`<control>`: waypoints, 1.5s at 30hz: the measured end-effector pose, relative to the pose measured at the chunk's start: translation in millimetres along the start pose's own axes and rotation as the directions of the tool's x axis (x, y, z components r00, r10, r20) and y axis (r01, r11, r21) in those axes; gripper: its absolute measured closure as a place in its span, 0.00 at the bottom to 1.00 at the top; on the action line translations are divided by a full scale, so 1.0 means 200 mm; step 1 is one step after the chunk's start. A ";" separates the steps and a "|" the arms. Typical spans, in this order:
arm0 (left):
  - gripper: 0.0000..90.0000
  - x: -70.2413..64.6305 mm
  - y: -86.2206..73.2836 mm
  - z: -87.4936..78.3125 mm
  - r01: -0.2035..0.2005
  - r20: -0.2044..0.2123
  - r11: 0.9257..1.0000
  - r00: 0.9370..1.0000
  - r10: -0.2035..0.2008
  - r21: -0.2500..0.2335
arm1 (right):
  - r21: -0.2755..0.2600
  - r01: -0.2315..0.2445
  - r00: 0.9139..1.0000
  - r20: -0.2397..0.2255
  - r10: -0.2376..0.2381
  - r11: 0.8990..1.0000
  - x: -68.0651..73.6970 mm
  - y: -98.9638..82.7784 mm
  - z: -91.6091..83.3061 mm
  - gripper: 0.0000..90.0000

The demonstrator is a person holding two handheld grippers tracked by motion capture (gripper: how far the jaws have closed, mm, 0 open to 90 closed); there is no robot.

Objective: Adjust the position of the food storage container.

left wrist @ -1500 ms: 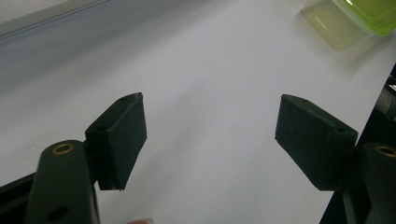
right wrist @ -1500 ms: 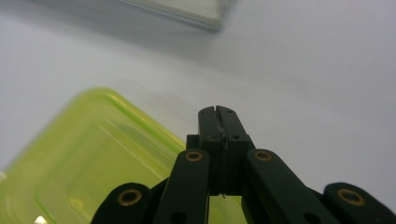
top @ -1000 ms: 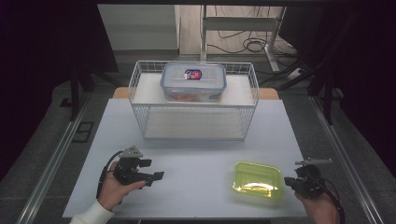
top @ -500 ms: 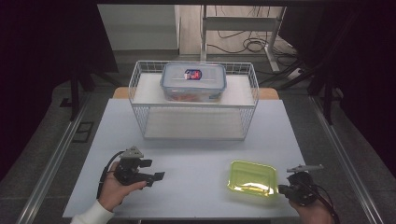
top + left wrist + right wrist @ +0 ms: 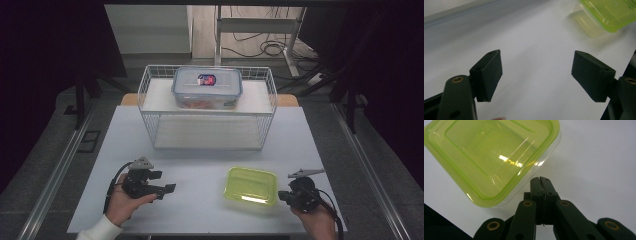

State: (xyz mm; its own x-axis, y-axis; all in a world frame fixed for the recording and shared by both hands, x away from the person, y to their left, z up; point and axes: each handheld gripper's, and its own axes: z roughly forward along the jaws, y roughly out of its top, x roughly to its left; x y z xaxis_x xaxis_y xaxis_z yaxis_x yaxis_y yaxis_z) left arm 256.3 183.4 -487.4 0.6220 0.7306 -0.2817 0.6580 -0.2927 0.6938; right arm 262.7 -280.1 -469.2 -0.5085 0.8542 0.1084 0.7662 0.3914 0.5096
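Note:
A yellow-green lidded plastic container lies on the white table near the front right. My right gripper rests just right of it, jaws pressed together with nothing between them; in the right gripper view its tips sit right at the container's rim. Held at the front left, my left gripper has its jaws spread wide over bare table and points toward the container. In the left gripper view its pads frame only white tabletop.
A white wire basket stands at the back middle of the table, with a clear blue-lidded food box resting on top of it. The table's front edge runs just behind both hands.
The container and my right gripper have shifted left across the table, then the gripper drew back slightly to the right. My left gripper has stayed put.

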 end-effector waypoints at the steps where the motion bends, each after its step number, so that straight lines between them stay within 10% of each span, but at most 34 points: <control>1: 0.27 0.00 0.00 0.00 -0.002 0.000 1.000 1.000 0.002 0.000 | -0.001 0.006 1.000 -0.001 -0.006 1.000 0.01 0.01 0.01 0.99; 25: 0.27 0.01 0.00 0.00 0.007 -0.003 1.000 1.000 -0.007 0.003 | -0.037 0.091 0.996 -0.008 -0.092 0.995 0.14 0.18 0.15 0.99; 45: 0.27 0.03 0.01 0.00 0.103 0.019 0.994 0.995 -0.102 -0.034 | -0.083 0.171 0.982 -0.064 -0.176 0.982 0.34 0.31 0.30 0.99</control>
State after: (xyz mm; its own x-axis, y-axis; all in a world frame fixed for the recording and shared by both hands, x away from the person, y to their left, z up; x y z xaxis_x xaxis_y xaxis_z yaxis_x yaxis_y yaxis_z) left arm 261.3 188.0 -488.2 0.5597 0.7447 -0.3637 0.7036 -0.1951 0.6833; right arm 298.9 -177.3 -482.1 -0.6594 0.7484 0.0712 0.6331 0.5018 0.5894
